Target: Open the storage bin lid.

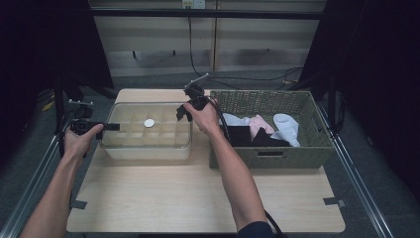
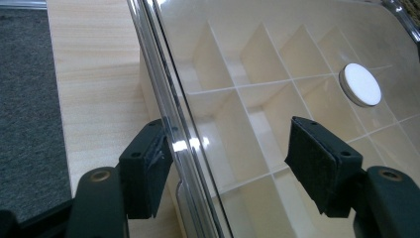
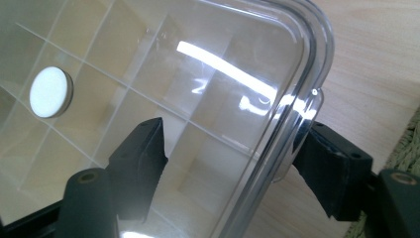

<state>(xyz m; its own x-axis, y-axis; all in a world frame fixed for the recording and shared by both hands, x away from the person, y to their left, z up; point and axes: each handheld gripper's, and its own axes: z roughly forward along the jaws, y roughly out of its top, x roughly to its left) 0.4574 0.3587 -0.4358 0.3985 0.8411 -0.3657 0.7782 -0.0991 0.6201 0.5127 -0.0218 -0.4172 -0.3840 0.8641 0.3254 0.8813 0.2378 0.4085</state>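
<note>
Grippers (image 1: 111, 127) (image 1: 182, 113) astride clear lid (image 1: 148, 113) edges

High view looks down, far — tool views close (sharing the clear lid (image 1: 146, 121)).

My light wooden desk (image 1: 163, 198) carries a clear lidded divider box (image 1: 147, 131) at ten o'clock and a woven green basket (image 1: 267, 156) of clothes at two o'clock, just beside it.

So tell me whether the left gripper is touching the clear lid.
Touching. In the left gripper view, the left gripper straddles the clear lid rim, one pad pressed against its edge; the other stands clear above it.
</note>
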